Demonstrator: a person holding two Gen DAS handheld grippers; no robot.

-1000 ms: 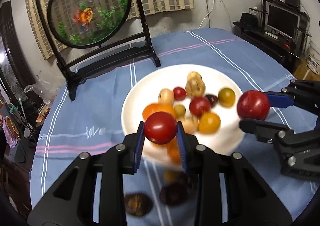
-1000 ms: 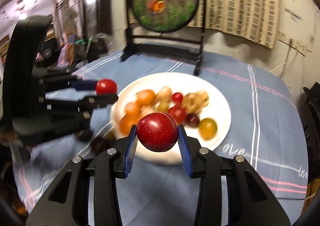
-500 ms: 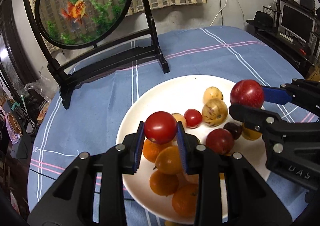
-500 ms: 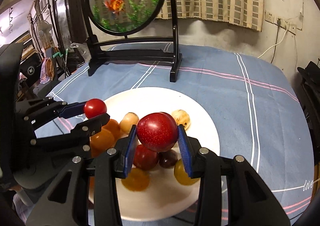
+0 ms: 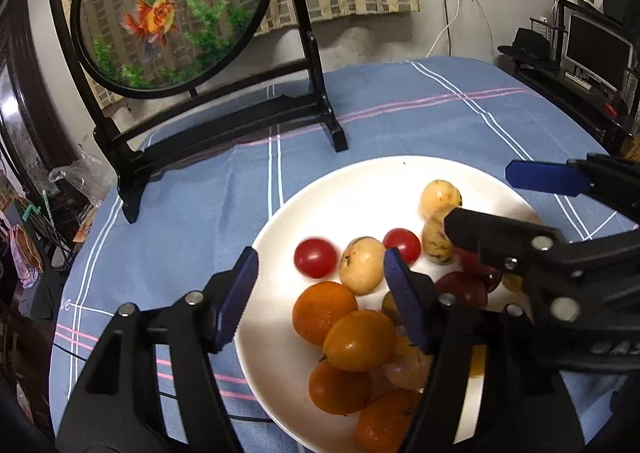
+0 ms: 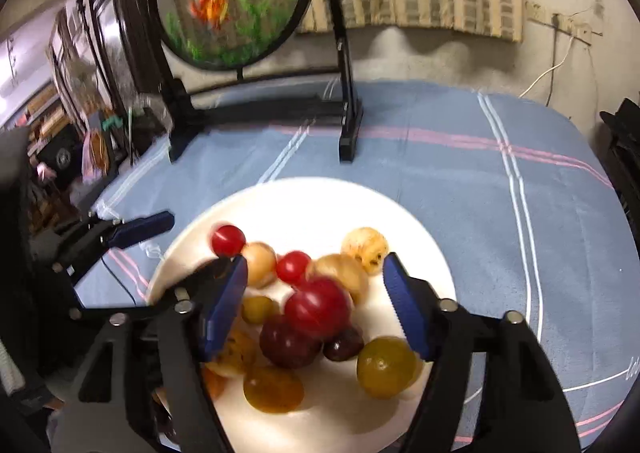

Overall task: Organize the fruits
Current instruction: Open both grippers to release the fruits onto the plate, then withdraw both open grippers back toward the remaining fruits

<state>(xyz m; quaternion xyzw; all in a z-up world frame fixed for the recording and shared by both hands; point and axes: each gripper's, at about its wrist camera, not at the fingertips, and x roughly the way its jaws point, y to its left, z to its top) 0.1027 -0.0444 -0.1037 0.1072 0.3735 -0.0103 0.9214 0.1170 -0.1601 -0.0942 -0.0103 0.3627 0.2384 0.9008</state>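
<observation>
A white plate (image 5: 360, 193) (image 6: 312, 205) on the blue cloth holds a pile of fruit: oranges (image 5: 324, 311), tan fruits (image 5: 362, 265), small tomatoes and dark plums. My left gripper (image 5: 320, 253) (image 6: 200, 241) hangs over the plate's left part, its jaws opening. A red tomato (image 5: 315, 257) (image 6: 228, 240) lies loose on the plate below them, touching neither pad. My right gripper (image 6: 316, 265) (image 5: 478, 195) is over the plate's right part, jaws opening too. A blurred red plum (image 6: 318, 307) rests on the pile between them, free of the pads.
A round goldfish screen (image 5: 168, 13) on a black stand (image 5: 224, 125) stands at the back of the table. The blue striped cloth (image 5: 400, 113) covers the table. A monitor (image 5: 596, 45) and shelves are at the right, clutter at the left edge.
Both grippers first moved forward over the plate, then opened. The left let go of the red tomato, the right let go of the red plum; both fruits now lie on the plate.
</observation>
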